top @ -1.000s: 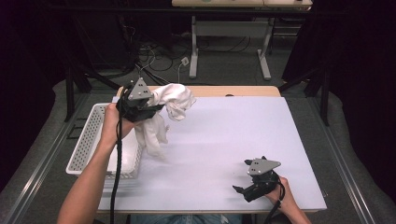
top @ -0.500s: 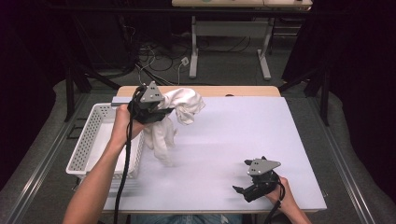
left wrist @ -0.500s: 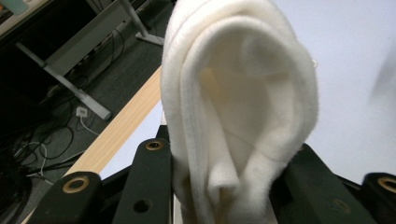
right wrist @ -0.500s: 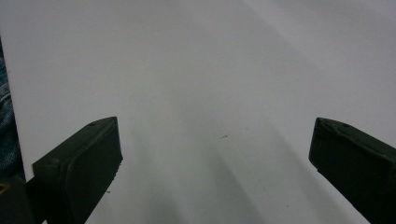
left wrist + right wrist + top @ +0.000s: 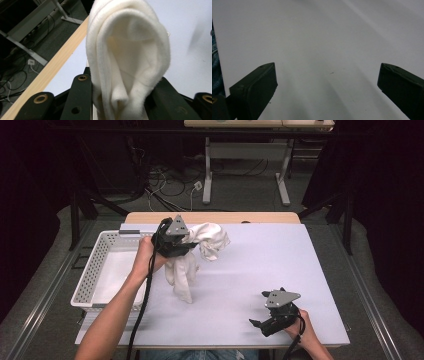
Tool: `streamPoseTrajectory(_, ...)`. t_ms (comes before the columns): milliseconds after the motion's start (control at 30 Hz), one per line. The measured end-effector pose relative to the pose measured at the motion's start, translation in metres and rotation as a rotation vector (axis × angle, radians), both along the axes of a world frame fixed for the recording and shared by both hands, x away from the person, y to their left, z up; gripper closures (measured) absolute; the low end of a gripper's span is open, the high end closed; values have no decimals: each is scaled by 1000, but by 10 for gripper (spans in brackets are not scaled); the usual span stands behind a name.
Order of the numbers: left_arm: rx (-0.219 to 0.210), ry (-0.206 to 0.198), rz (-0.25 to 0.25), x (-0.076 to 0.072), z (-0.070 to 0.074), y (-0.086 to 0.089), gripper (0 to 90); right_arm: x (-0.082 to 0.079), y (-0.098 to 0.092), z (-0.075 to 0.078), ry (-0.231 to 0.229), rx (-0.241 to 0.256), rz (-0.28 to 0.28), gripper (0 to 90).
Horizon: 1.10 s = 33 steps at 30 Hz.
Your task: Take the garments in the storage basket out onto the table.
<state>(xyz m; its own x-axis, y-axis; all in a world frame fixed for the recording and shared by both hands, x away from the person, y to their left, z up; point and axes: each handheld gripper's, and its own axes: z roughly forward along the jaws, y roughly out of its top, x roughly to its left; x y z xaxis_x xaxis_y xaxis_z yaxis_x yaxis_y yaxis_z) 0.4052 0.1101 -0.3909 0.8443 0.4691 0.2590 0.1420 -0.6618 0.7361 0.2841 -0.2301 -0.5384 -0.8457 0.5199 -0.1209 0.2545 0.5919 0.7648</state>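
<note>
At the far left we see the white perforated basket (image 5: 95, 270) standing at the table's left edge, partly on the pale sheet (image 5: 260, 270) that covers the wooden table (image 5: 215, 217). Just right of the basket, our left gripper (image 5: 182, 247) is raised above the sheet, its jaws clamped on a white cloth (image 5: 192, 257); one end hangs down toward the sheet, the other bunches to the right. The left gripper view shows the cloth (image 5: 127, 62) pinched between the black jaws. Far right, near the front edge, our right gripper (image 5: 260, 324) rests low on the sheet, jaws wide apart and holding nothing.
</note>
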Motion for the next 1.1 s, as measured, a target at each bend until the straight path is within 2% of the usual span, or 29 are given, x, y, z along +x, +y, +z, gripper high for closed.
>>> streamPoseTrajectory(400,16,74,-42,6,-34,-29,689,-1,0,0,2,-3,3,20)
streamPoseTrajectory(700,70,163,-74,12,-71,-52,684,-1,0,0,6,-2,2,20)
streamPoseTrajectory(933,79,222,-88,16,-91,-61,672,-1,0,0,6,-3,4,20)
streamPoseTrajectory(1100,113,267,-93,16,-110,-67,660,-1,0,0,6,-3,5,20)
